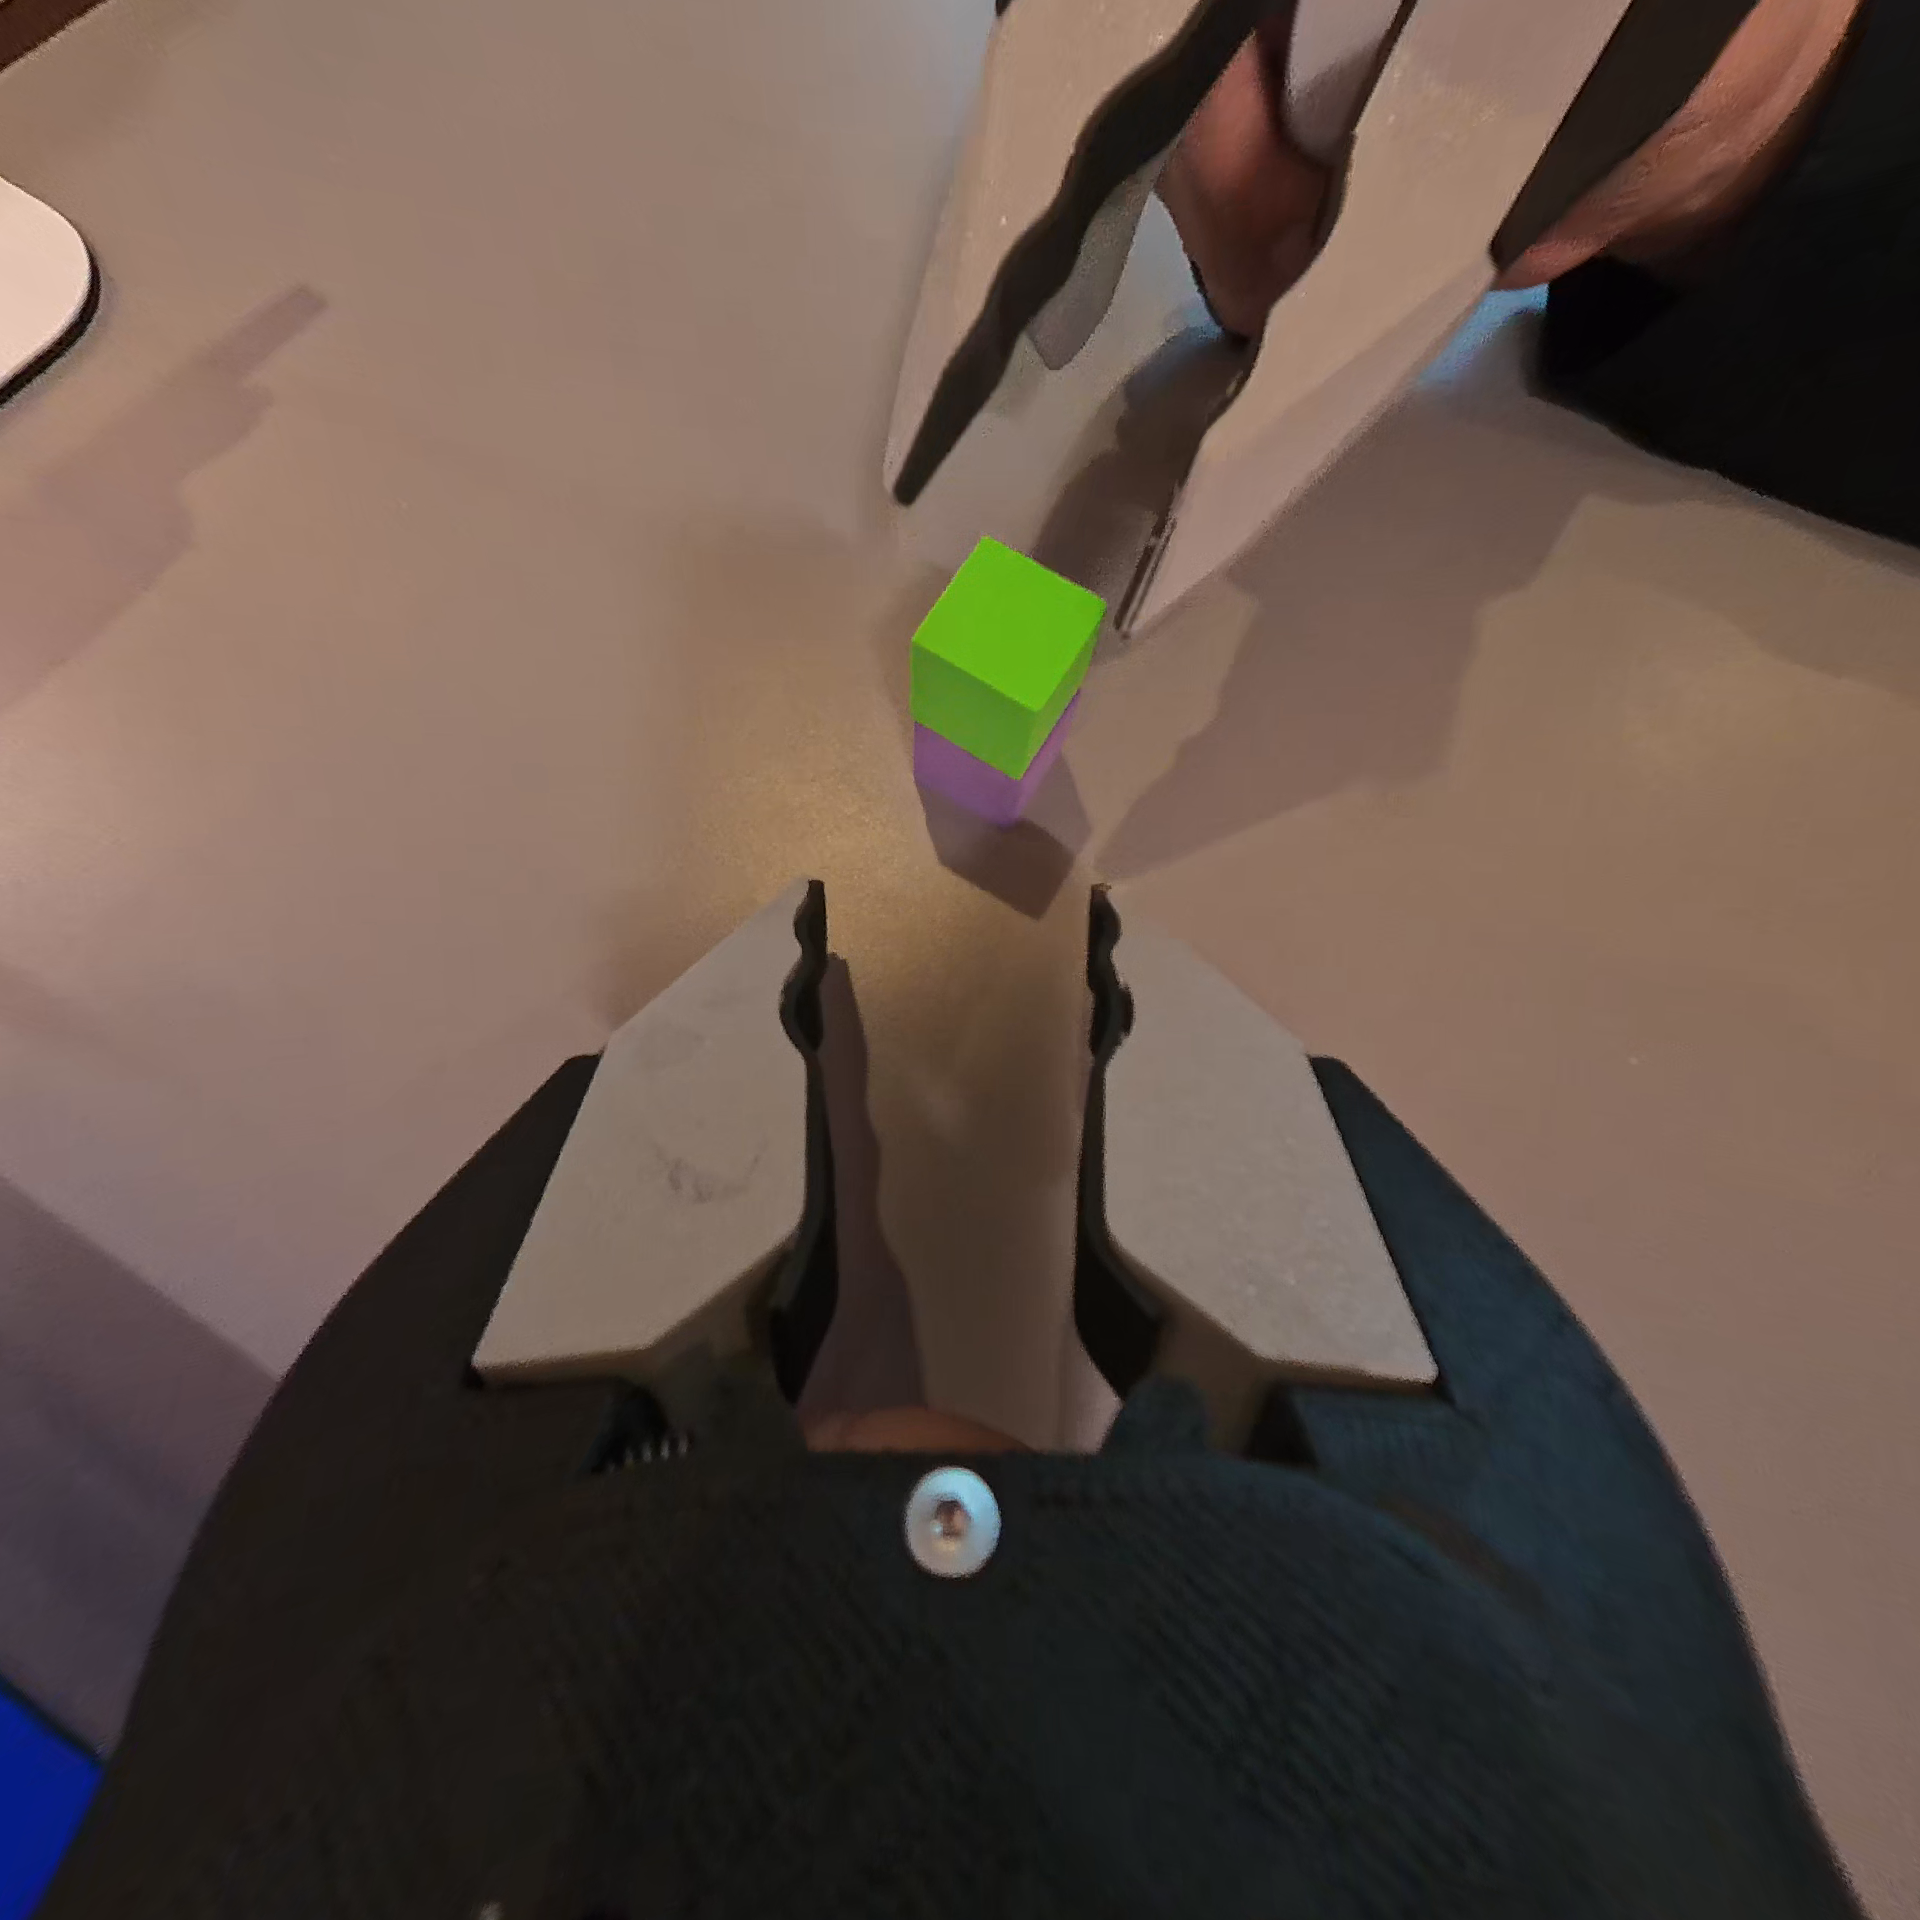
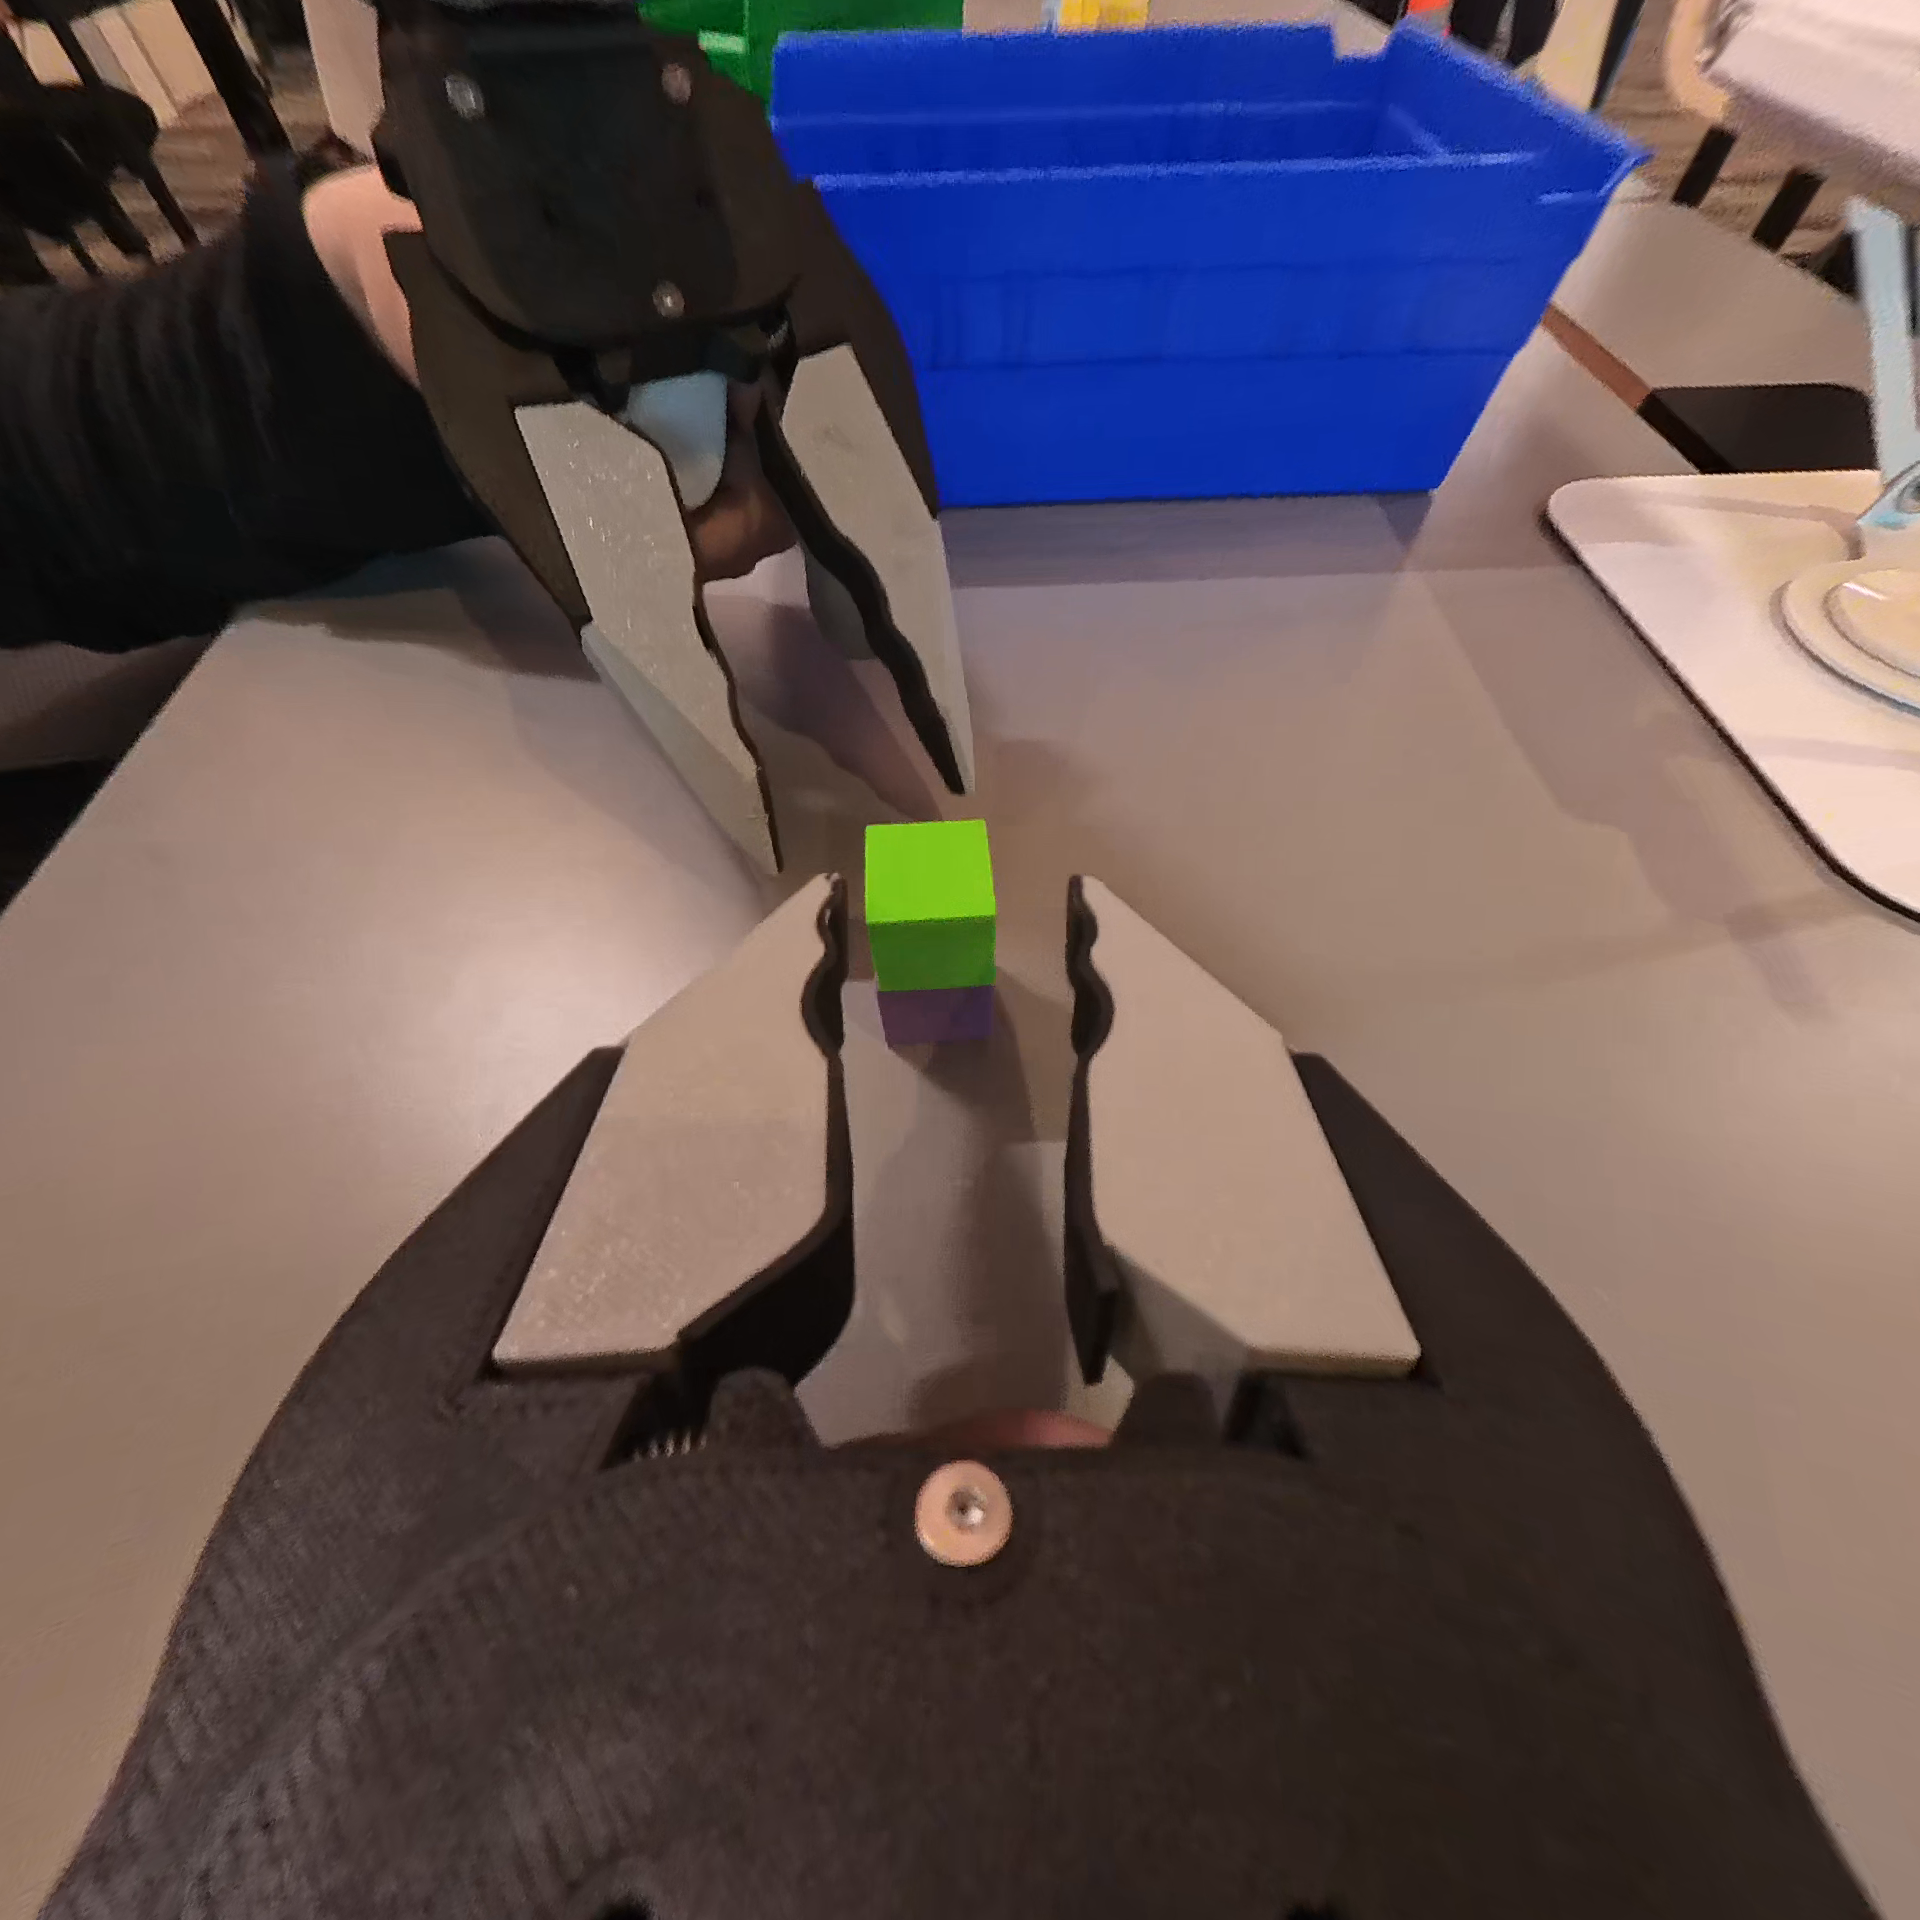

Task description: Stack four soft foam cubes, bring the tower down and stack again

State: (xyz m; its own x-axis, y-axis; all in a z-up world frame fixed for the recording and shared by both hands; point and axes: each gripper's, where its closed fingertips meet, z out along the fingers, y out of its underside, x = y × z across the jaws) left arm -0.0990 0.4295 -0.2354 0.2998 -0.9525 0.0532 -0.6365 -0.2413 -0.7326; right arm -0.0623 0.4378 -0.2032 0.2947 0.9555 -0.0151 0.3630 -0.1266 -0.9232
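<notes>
Green foam cube [image 1: 1003, 655] seated on purple foam cube [image 1: 982, 779], two high, out on the bare grey table [image 1: 416, 623] between both tools. No third or fourth cube in either view.

Left gripper [image 1: 956, 904]: jaws apart, nothing held, tips short of the stack and aimed at it. Right gripper [image 2: 953, 883]: likewise spread and empty, with the little tower framed in the gap just ahead of its tips. From the right wrist view, the left tool's tips hanging just beside the green cube, not touching as far as can be told.

Likely trouble from here:
- Clipping the tower with a fingertip while swinging away to fetch the next cube; light foam on a smooth top, so probably a slide or a topple at the faintest brush.
- Crowding: two tools converging on one small stack, with every chance of bumping each other or the cubes.
- Squeezing too hard later on; soft foam probably deforms, springs back on release and kicks sideways.
- Building on a skewed base; edges look roughly flush, though a slight overhang of green over purple cannot be ruled out.

Materials and shapes: matte cubes with crisp edges and flat faces; flat grey finger plates with wavy black inner ribs on black textured bodies; smooth, faintly glossy tabletop. Behind, a rigid blue plastic bin [image 2: 1195, 312] with straight ribbed walls, and a white rounded base plate [image 2: 1714, 623].
</notes>
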